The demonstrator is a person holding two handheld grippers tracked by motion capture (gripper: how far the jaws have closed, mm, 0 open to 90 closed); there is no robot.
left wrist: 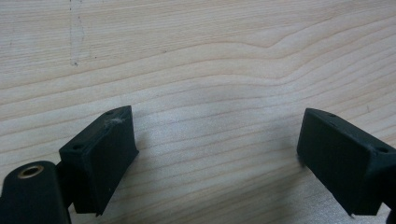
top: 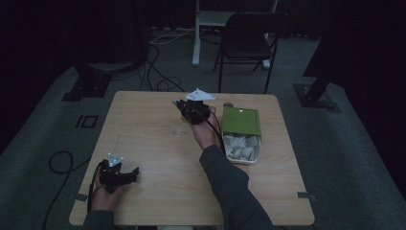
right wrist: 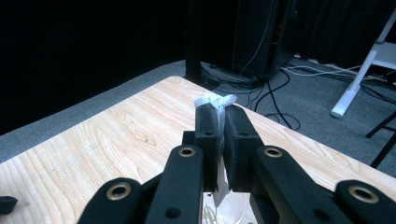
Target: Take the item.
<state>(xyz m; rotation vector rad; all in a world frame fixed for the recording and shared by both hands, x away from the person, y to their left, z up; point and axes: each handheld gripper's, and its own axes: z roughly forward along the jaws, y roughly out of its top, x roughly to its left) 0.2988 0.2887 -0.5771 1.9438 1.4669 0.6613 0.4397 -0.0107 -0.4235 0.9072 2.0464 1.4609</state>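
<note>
The right tongs, black two-jaw tongs held out over the far middle of the pale wooden surface, are closed on a small white crumpled packet of paper or thin film. In the right gripper view its top sticks up above the jaw tips and a thin strip of it hangs down between the jaws below. In the high view the right tongs are lifted clear of the wood, pointing away from the person, with the right hand beneath them.

Just to the right of that hand lies an open green cardboard box with its lid folded back; its white tray holds more white packets of the same look, so the gripped one probably belongs to that set.

The left tongs are spread wide with nothing between the jaws, low over bare wood at the near left corner, well apart from the box.

The packet looks very light and soft. It should crush and fold rather than resist, and it could slip or tear if pulled hard. Pinching it across the bunched middle, as now, seems safer than taking a loose edge. A light squeeze ought to hold it, and it may flutter or hang unevenly when moved
</note>
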